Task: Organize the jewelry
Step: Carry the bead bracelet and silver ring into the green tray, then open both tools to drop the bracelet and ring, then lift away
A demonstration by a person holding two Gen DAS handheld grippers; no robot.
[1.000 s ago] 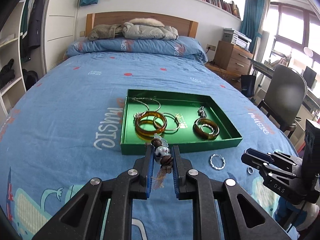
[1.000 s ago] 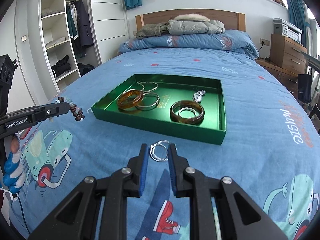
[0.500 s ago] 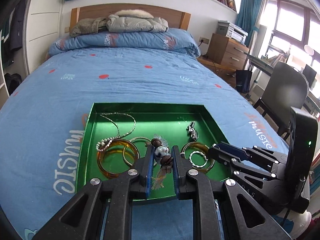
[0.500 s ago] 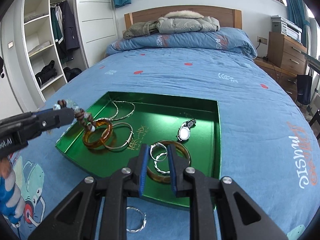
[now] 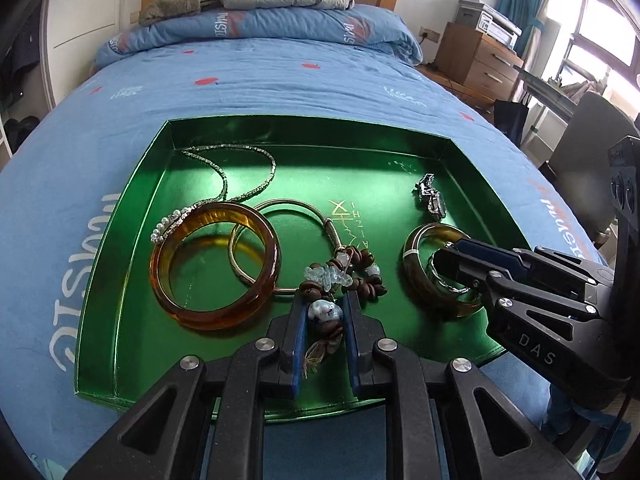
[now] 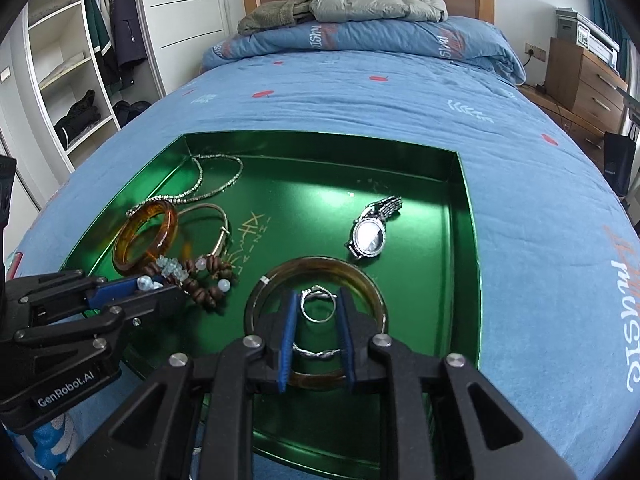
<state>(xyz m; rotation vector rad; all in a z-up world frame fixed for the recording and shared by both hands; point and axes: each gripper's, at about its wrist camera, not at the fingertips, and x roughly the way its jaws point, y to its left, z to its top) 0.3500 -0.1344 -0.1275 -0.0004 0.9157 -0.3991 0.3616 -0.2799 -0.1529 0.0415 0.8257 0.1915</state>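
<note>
I see a bed (image 6: 400,92) with a blue printed cover. A green tray (image 5: 132,216) lies flat on it, mid-bed. At the head lies a folded blue quilt (image 6: 360,42), with grey jackets (image 6: 348,4) piled on top by the headboard.

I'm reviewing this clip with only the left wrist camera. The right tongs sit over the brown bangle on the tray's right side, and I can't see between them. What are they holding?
Observer: In the right wrist view, a twisted silver hoop spans the right tongs and touches both pads, over the brown bangle.
Operator: Is anything else inside that bangle?
Observer: A smaller silver ring shows within its outline, just ahead of the hoop.
Operator: Is the watch lying face up?
Observer: Yes. The watch lies dial up, with its strap pointing toward the far wall of the green tray.
</note>
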